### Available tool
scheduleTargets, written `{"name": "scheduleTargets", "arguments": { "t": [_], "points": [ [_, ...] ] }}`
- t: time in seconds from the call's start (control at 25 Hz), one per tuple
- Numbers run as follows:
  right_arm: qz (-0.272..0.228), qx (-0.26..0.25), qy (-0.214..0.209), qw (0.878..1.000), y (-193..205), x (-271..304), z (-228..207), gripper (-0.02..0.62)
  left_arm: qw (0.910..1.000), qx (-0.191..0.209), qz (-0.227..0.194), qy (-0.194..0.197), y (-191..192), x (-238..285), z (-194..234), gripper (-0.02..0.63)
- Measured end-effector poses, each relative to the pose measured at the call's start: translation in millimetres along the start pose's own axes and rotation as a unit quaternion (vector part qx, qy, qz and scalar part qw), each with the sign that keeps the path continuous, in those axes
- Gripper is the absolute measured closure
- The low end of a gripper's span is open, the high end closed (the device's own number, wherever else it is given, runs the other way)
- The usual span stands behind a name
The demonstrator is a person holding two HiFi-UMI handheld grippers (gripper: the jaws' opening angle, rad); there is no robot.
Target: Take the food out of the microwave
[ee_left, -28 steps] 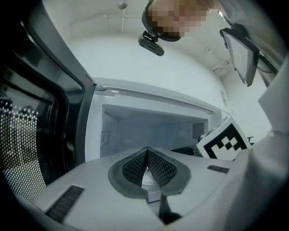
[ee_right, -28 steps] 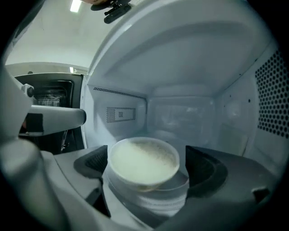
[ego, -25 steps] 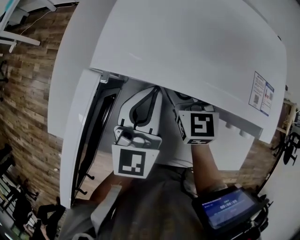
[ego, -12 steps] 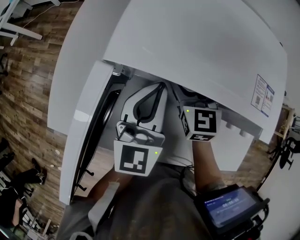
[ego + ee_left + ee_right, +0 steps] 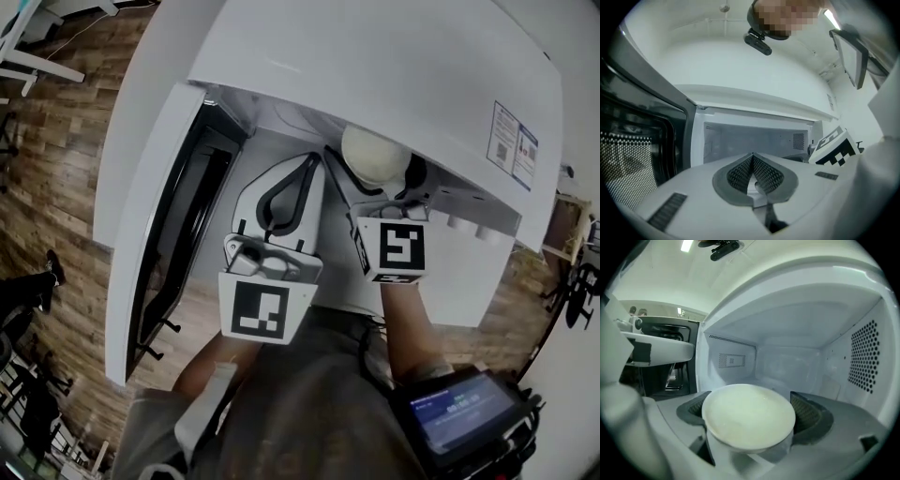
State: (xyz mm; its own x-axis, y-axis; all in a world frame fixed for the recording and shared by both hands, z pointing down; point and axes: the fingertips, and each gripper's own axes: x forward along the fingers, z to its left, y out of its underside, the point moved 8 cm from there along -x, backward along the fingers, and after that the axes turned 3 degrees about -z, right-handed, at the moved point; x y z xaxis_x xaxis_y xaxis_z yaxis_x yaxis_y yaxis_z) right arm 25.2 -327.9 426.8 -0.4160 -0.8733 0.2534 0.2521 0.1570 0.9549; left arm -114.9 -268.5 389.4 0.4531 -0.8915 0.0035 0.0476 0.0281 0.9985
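- We see the white bowl (image 5: 747,420) sitting squarely between the jaws of the right gripper (image 5: 750,406), low in the middle of the right gripper view.
- The jaws are closed against the bowl's sides, one dark ribbed pad (image 5: 809,414) on each flank. The bowl's pale, smooth top faces up.
- Behind the bowl we look into the white cavity of the microwave (image 5: 787,333).
- In the head view the bowl (image 5: 373,155) shows at the mouth of the oven, just under the front edge of its top, right of centre.
- The microwave door (image 5: 155,225) stands open at the left of the frame.
- The left gripper (image 5: 752,158) has its jaws closed tip to tip with nothing between them. It points at the oven opening, apart from the bowl.
- A label (image 5: 511,150) with blue and red print sits on the microwave's top at the upper right of the head view. We cannot read it.
- A small grey sticker (image 5: 731,361) on the cavity's back wall is also too small to read.
- A screen (image 5: 459,412) at the lower right glows blue, and its characters are illegible to us.
- Each gripper carries a marker cube (image 5: 394,248) with black and white squares.
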Motion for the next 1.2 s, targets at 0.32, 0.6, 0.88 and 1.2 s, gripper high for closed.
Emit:
{"name": "scheduleTargets", "arguments": {
  "t": [0.32, 0.6, 0.88, 1.2],
  "points": [
    [-0.011, -0.005, -0.032, 0.999, 1, -35, 15, 0.06, 0.9998, -0.008, 0.003, -0.019, 3, -23, -22, 0.6],
    [-0.005, -0.007, -0.036, 0.999, 8, -55, 32, 0.06, 0.9999, -0.008, 0.0, -0.01, 3, -43, -29, 0.6],
    [0.019, 0.005, -0.027, 0.999, 31, -91, 47, 0.06, 0.9997, -0.01, 0.011, 0.018, 8, -64, -48, 0.6],
    [0.061, 0.013, -0.015, 0.998, 62, -125, 67, 0.06, 0.999, -0.002, 0.009, 0.044, 9, -89, -59, 0.6]
  ]
}}
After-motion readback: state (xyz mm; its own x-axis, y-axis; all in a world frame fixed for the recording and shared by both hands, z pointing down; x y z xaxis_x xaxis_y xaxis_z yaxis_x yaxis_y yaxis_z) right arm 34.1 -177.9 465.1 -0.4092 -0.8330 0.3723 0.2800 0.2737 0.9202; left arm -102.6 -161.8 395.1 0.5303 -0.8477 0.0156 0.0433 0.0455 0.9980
